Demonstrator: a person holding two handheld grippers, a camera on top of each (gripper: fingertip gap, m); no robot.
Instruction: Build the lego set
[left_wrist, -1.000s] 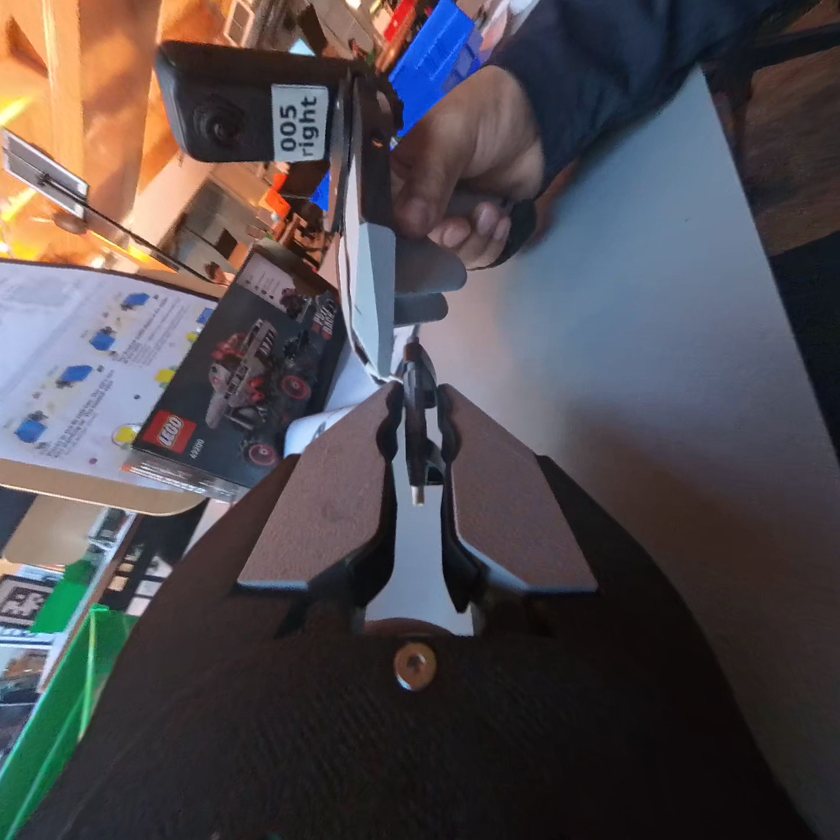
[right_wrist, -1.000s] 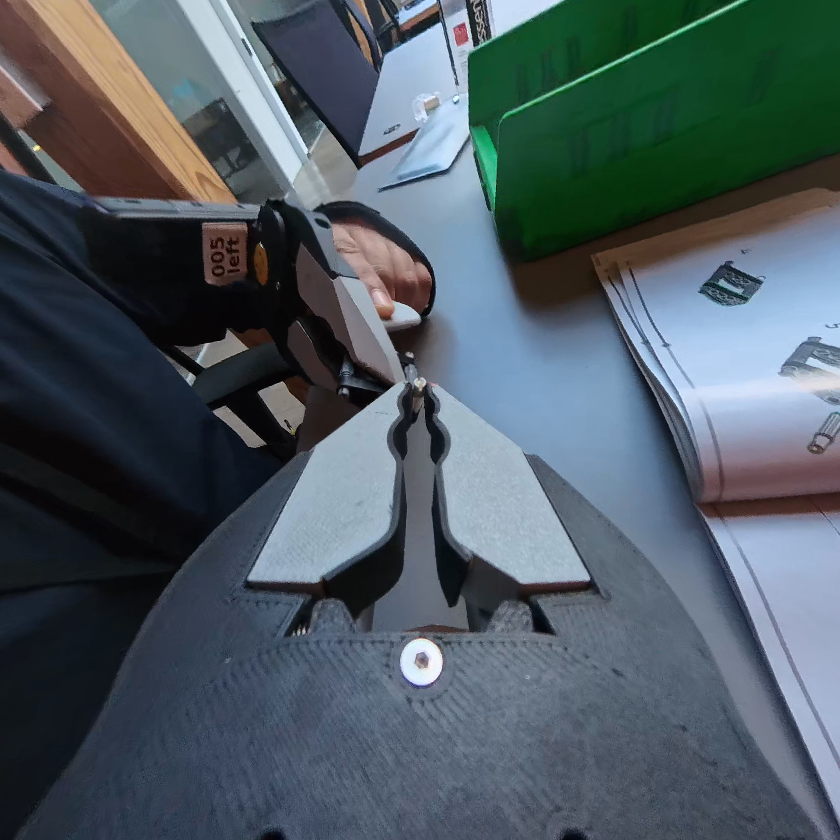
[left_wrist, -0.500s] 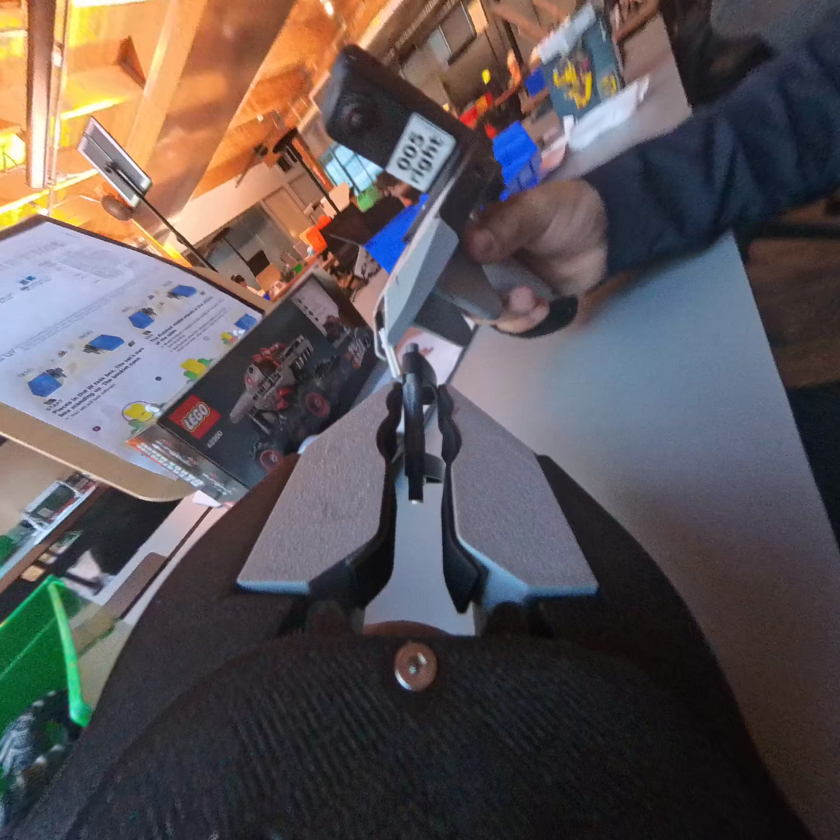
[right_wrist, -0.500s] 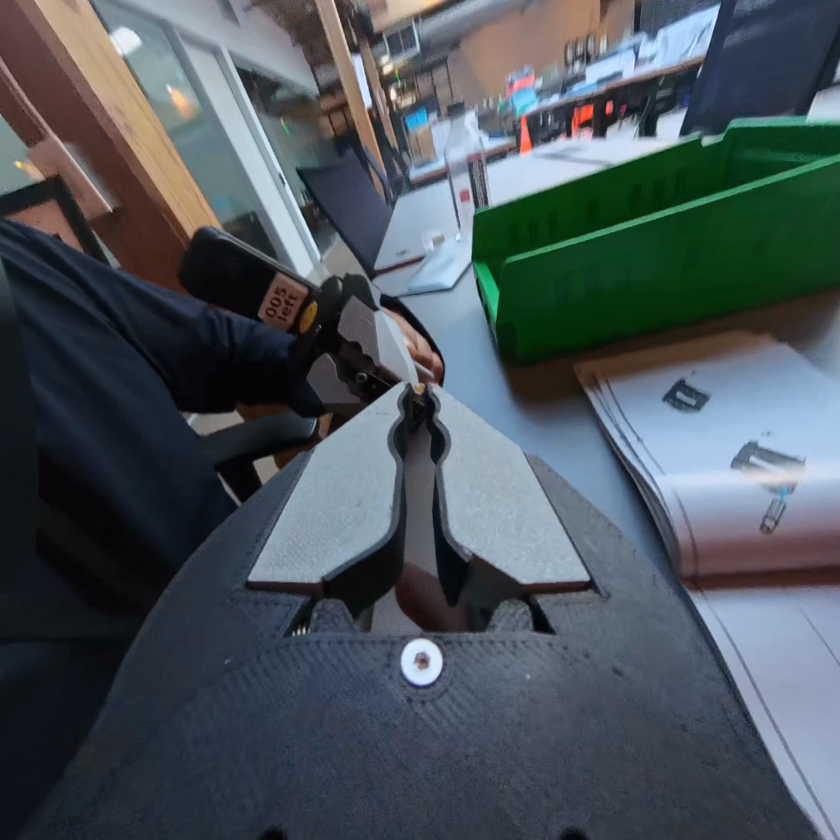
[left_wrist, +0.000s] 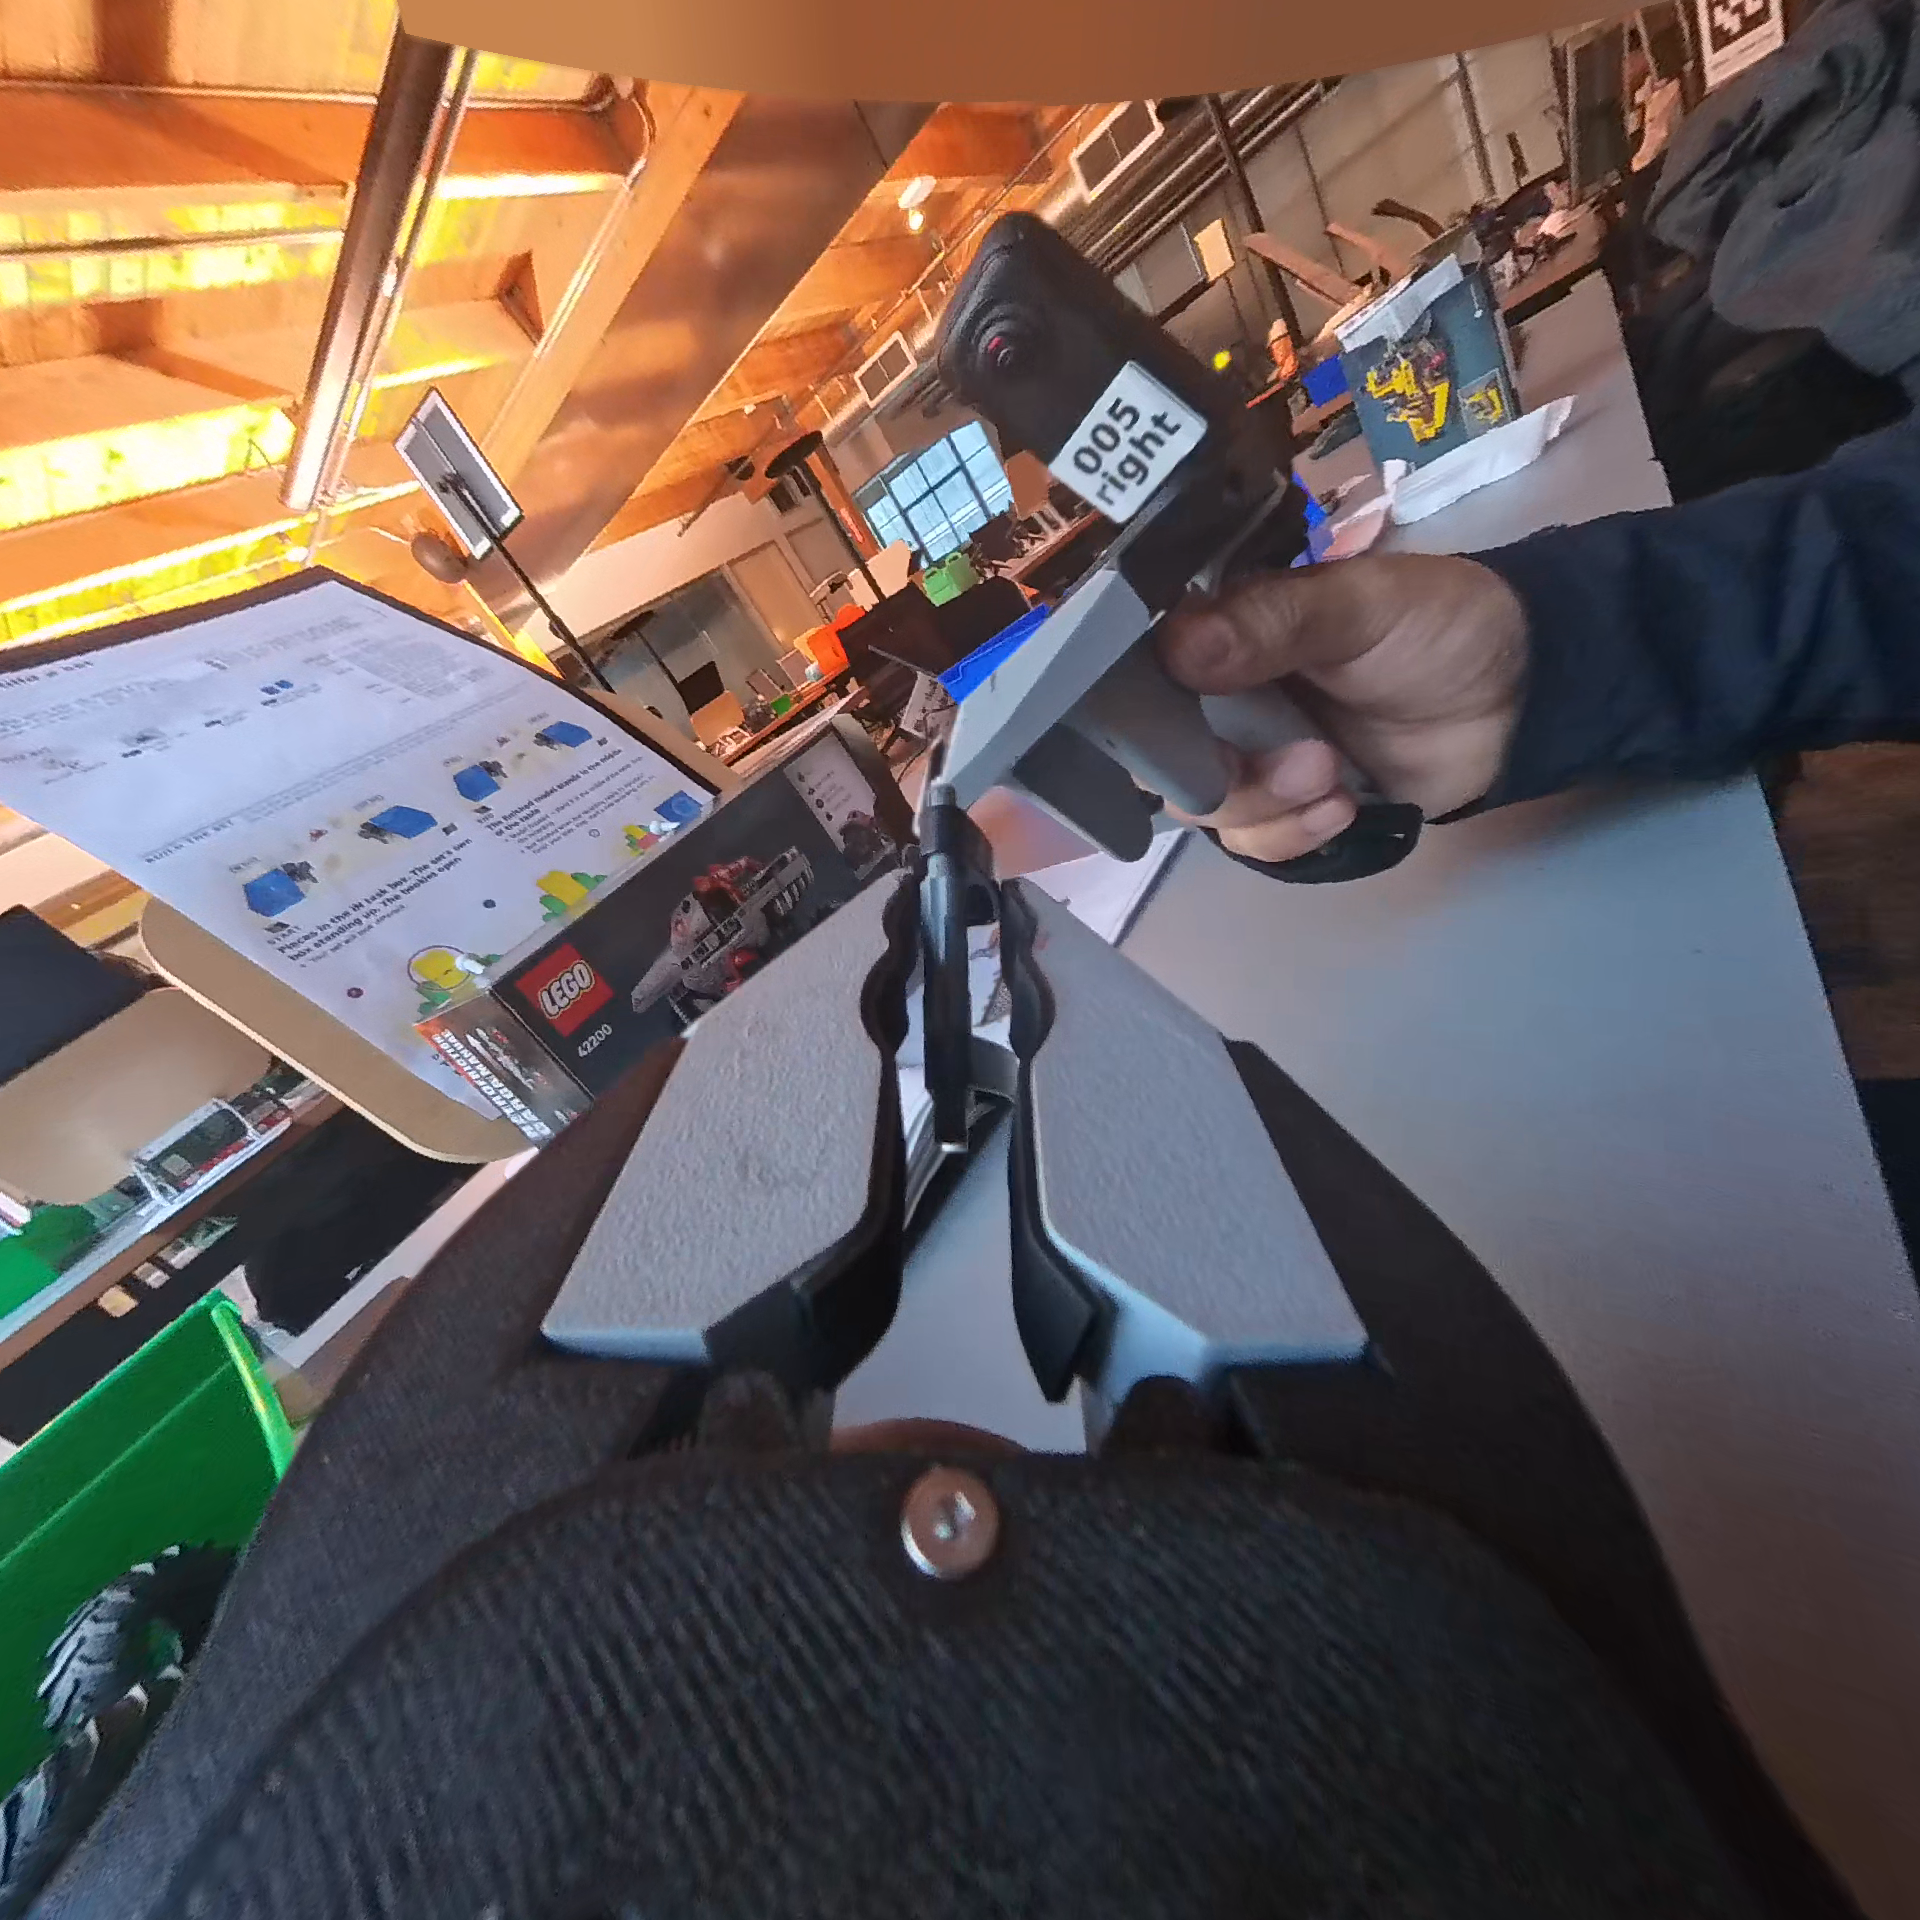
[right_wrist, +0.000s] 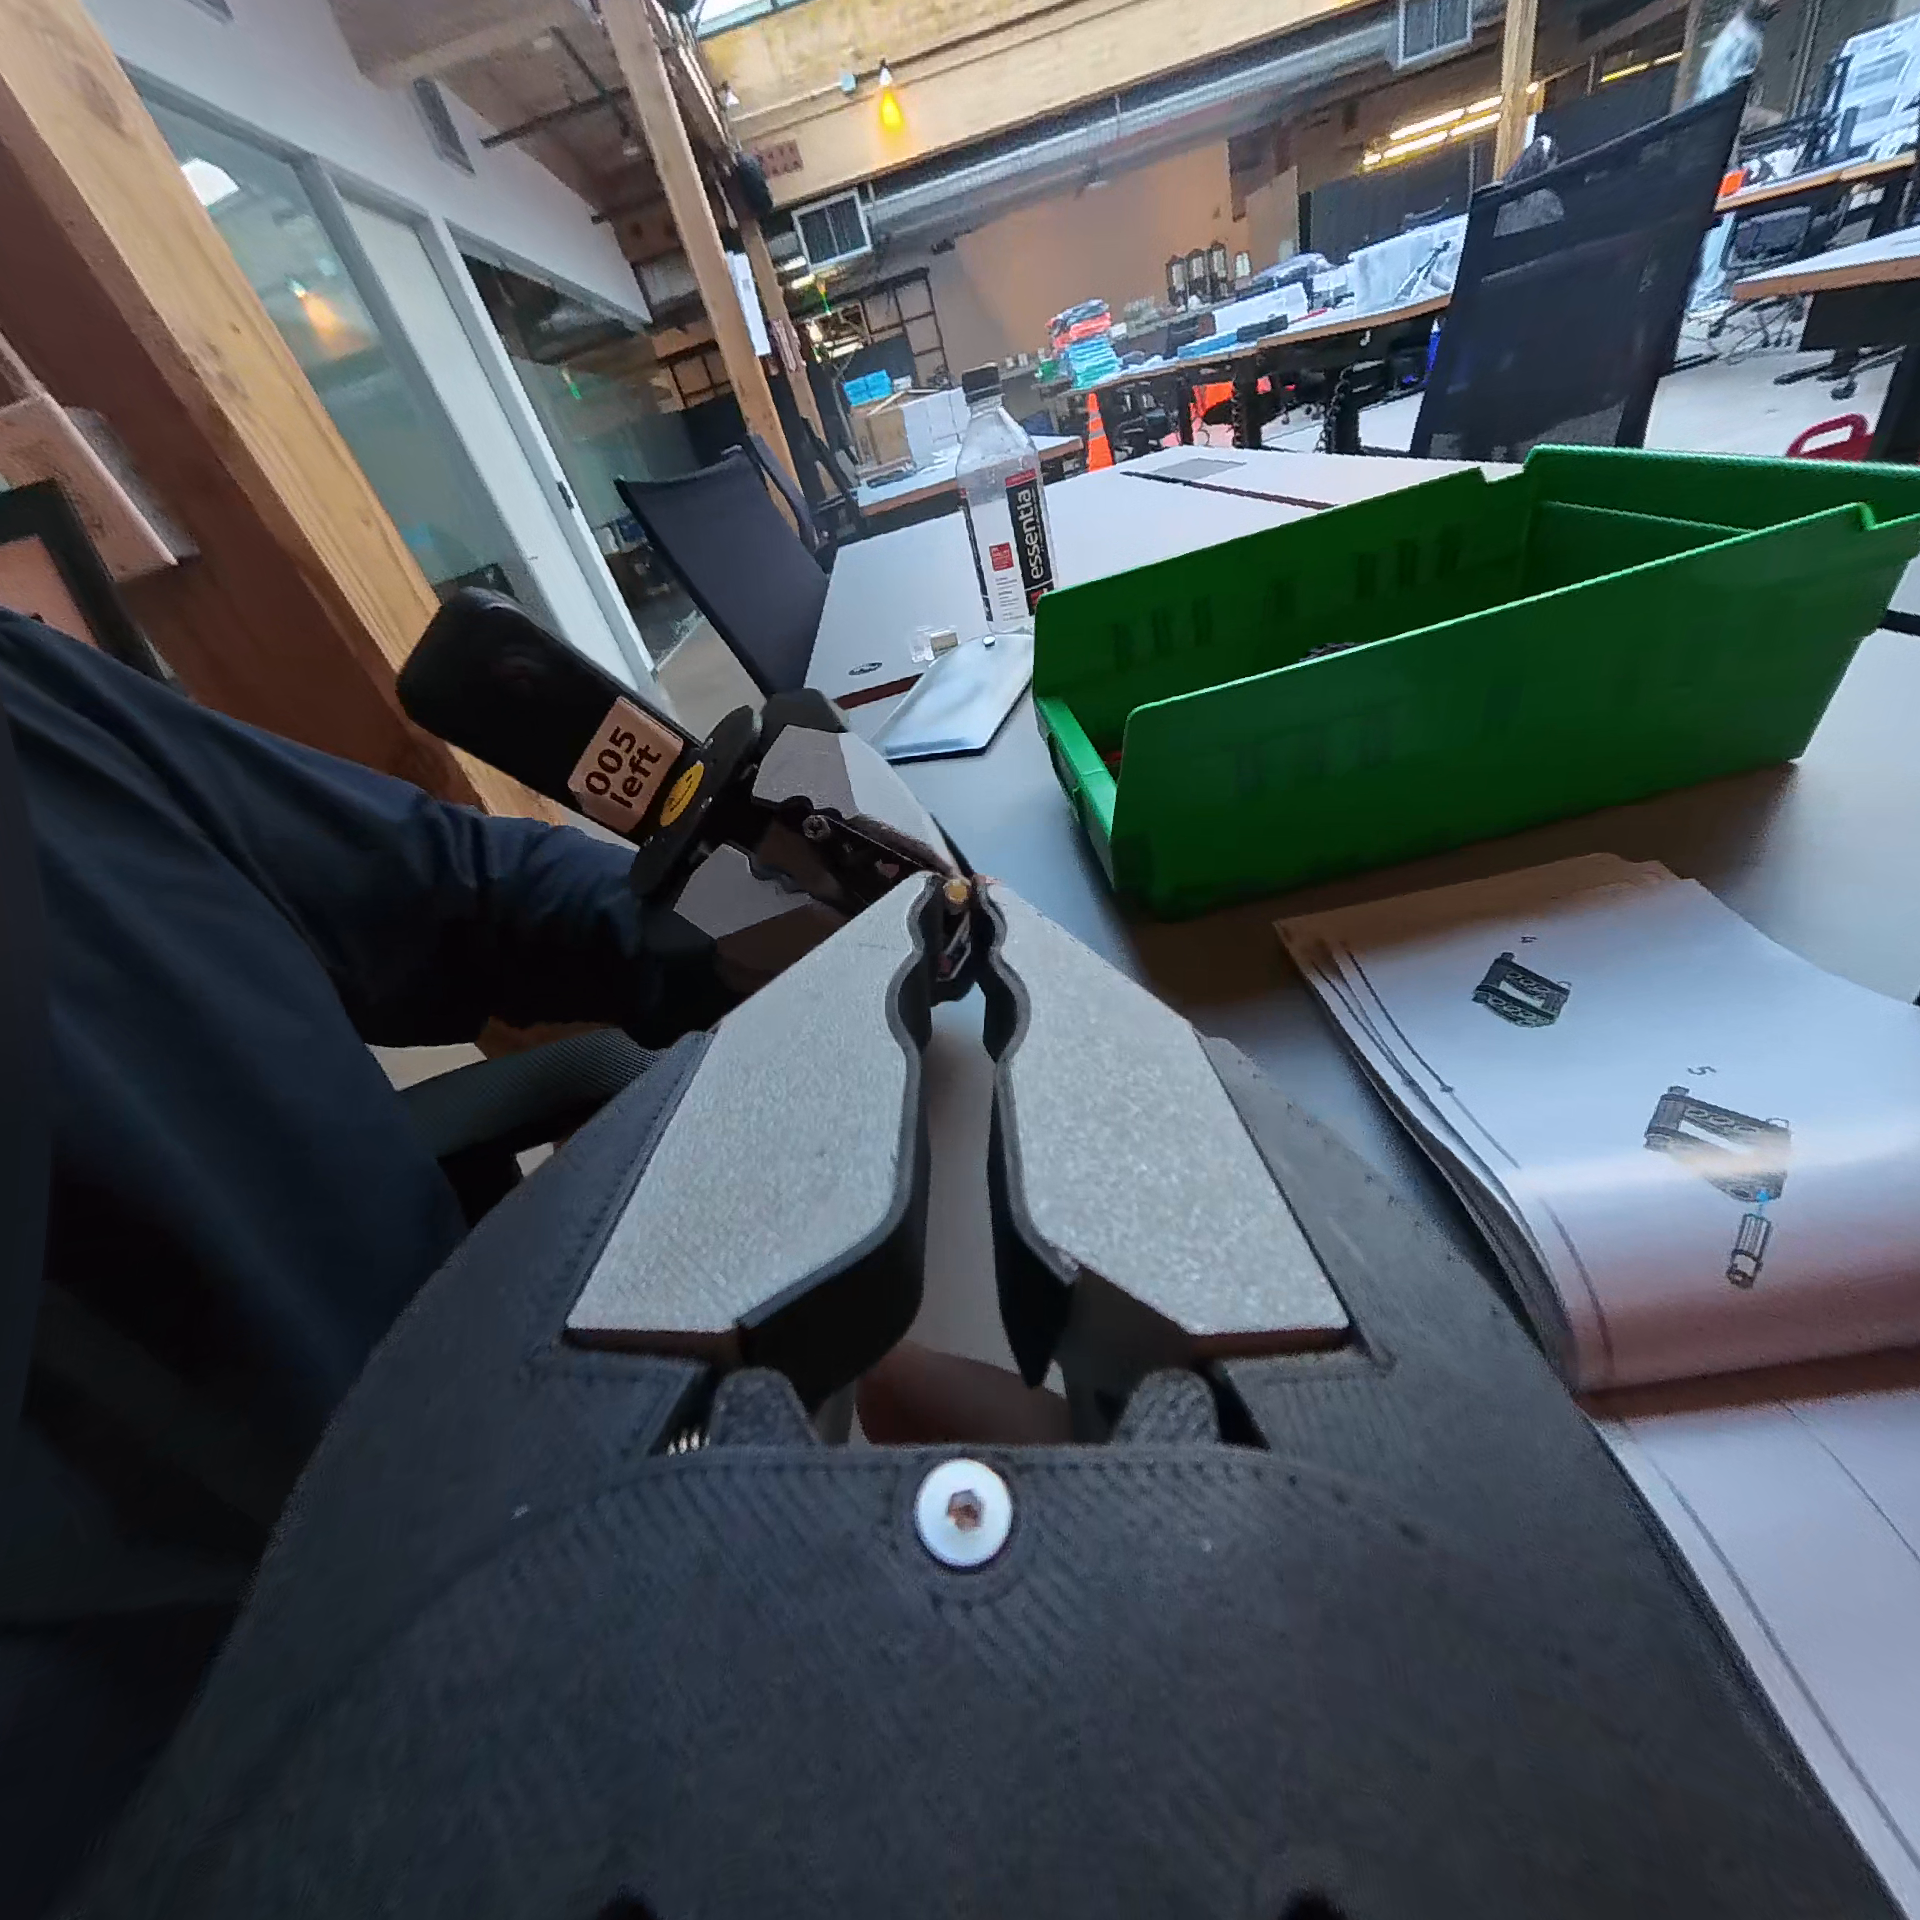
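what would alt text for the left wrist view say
The left gripper is shut on a thin black lego piece standing upright between its fingers, tip to tip with the right gripper held in a hand over a grey table. Left of them sit a lego box, a propped instruction sheet and a green bin.

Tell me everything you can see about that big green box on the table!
The green box looks like shiny plastic, long, with an open top and tall ribbed walls. A wall inside splits it in two. It sits flat on the grey table, just behind the open booklet. Nothing grips it. Something dark peeks over its rim; I cannot tell what.
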